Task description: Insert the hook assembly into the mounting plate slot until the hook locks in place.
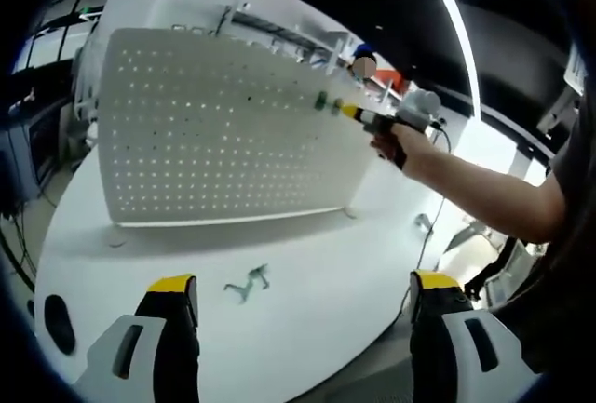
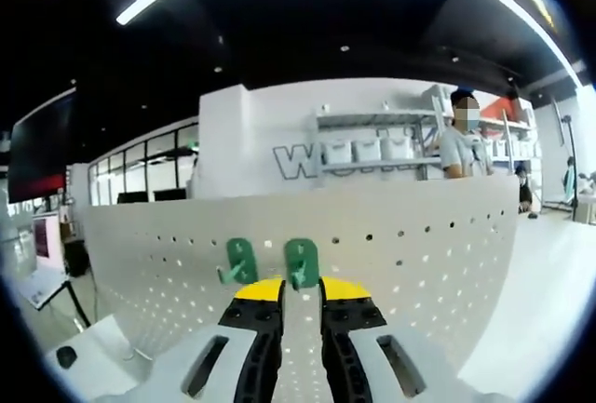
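**Right jaws up at the pegboard hooks, left jaws spread over the surface**

From my left gripper I see its yellow-tipped jaws spread wide, nothing between them. They hang above the white surface. Just ahead of the left-hand jaw, a small green-grey hook piece lies loose on that surface, apart from both jaws. Farther ahead stands the white perforated mounting plate, upright on the surface and facing me. Beyond the right-hand jaw and higher up, a person's hand reaches in from the right with my other tool, its yellow tip against the plate's upper right area, just beside two small green hooks that sit on the plate face.

From my right gripper the jaws stand nearly together with only a narrow gap between the yellow tips; I cannot tell whether they are pinching anything in that gap. Straight ahead of them is the mounting plate, very close. Just past the left-hand jaw tip a green hook sits on the plate, its prong pointing out to the left. Just past the gap between the jaws a second green hook sits on the plate, side by side with the first; its lower end meets the yellow tips, though whether it touches them I cannot tell. Far beyond the right-hand jaw, over the plate's top edge, are wall shelves and a person standing
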A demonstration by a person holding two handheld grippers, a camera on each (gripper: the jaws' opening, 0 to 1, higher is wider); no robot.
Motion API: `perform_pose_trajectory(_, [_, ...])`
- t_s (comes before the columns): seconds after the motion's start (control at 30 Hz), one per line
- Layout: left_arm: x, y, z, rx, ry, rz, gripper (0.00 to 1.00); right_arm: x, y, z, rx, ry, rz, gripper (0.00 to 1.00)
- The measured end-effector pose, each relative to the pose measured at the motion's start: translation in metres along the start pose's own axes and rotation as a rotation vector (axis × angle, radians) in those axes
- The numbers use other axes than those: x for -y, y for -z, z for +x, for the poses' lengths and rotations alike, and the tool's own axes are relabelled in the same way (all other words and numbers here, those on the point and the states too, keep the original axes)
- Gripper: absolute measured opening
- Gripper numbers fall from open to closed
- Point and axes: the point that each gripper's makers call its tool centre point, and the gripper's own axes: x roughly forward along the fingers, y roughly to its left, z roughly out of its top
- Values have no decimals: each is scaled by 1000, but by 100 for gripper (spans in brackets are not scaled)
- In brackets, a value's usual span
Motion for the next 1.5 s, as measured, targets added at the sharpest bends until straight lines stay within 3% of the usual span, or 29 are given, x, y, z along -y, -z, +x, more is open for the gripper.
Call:
perform_pose_trajectory(0.2, [2, 1, -2, -1, 0, 6, 96, -8, 10, -15, -22, -25, -12, 17])
perform_pose_trajectory(0.4, [5, 4, -4, -1, 1, 4, 96, -19, 26, -31, -59, -95, 69, 29])
perform_pose_trajectory(0.9, [7, 12, -9, -13, -14, 4, 95, -52, 81, -96, -209, -260, 14, 29])
perform_pose_trajectory(1.5, [12, 32, -11, -41, -24, -7, 94, -66, 121, -167, -299, -298, 41, 30])
